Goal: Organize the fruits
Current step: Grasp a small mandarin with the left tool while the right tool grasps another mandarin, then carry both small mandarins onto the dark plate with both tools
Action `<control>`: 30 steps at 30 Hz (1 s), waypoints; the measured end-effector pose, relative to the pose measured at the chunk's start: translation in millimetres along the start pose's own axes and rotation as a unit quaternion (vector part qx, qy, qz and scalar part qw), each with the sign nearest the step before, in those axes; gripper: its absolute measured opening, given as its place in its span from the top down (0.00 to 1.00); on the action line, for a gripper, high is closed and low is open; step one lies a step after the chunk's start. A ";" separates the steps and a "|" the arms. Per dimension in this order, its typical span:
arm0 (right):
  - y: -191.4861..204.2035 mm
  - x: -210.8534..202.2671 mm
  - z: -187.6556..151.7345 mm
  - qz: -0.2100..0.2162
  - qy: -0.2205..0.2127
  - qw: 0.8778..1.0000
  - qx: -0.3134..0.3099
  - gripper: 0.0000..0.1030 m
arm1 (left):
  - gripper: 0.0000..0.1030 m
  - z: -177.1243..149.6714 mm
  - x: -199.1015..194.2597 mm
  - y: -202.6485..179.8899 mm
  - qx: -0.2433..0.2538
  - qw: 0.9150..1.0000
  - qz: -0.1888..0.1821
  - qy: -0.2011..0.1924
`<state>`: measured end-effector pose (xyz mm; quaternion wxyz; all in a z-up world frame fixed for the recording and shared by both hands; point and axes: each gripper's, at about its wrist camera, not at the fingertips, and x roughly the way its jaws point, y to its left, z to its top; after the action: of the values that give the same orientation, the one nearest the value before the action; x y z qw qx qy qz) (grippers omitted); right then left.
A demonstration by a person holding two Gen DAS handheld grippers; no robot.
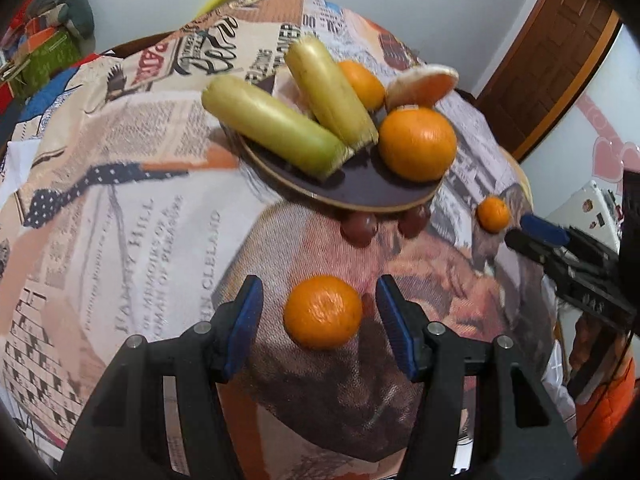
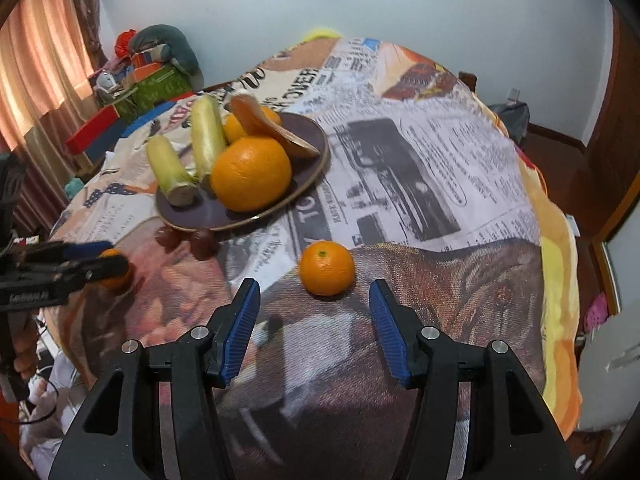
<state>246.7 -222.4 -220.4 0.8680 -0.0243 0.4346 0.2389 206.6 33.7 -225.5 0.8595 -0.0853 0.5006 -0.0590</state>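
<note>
A dark plate point(image 1: 360, 190) point(image 2: 208, 216) holds two pale yellow-green fruits point(image 1: 272, 128) point(image 2: 170, 166), a large orange point(image 1: 418, 144) point(image 2: 251, 174), a smaller orange behind and an orange slice point(image 1: 424, 84) point(image 2: 276, 128). My left gripper point(image 1: 320, 312) is open around a mandarin point(image 1: 323, 312) on the cloth, not touching it. My right gripper point(image 2: 314, 312) is open just short of a second mandarin point(image 2: 327, 267), also seen in the left wrist view point(image 1: 493, 214). Two grapes point(image 1: 359, 230) point(image 2: 188, 240) lie at the plate's front rim.
A newspaper-print cloth point(image 2: 420, 168) covers the table. Boxes and soft items point(image 2: 148, 76) are piled at the back left beside a curtain. A wooden door point(image 1: 548, 64) stands at the right. The table edge drops off at the right point(image 2: 560, 264).
</note>
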 end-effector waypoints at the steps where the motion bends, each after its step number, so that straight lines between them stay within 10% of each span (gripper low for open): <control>1: -2.2 2.9 0.5 0.000 0.003 1.000 0.004 0.49 | 0.43 -1.8 1.9 -1.0 0.005 1.000 0.005 -0.001; 14: -3.8 16.5 2.6 0.013 0.000 1.000 0.016 0.69 | 0.64 -13.9 -2.5 -8.4 0.020 0.999 0.018 -0.020; 30: 25.1 -4.9 19.1 0.046 -0.039 0.998 -0.007 0.70 | 0.64 13.3 -31.0 -9.2 0.014 0.997 0.004 -0.070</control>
<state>247.4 -197.4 -200.6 0.8720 -0.0012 0.3995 0.2828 202.8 31.7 -190.8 0.8936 -0.0749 0.4389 -0.0565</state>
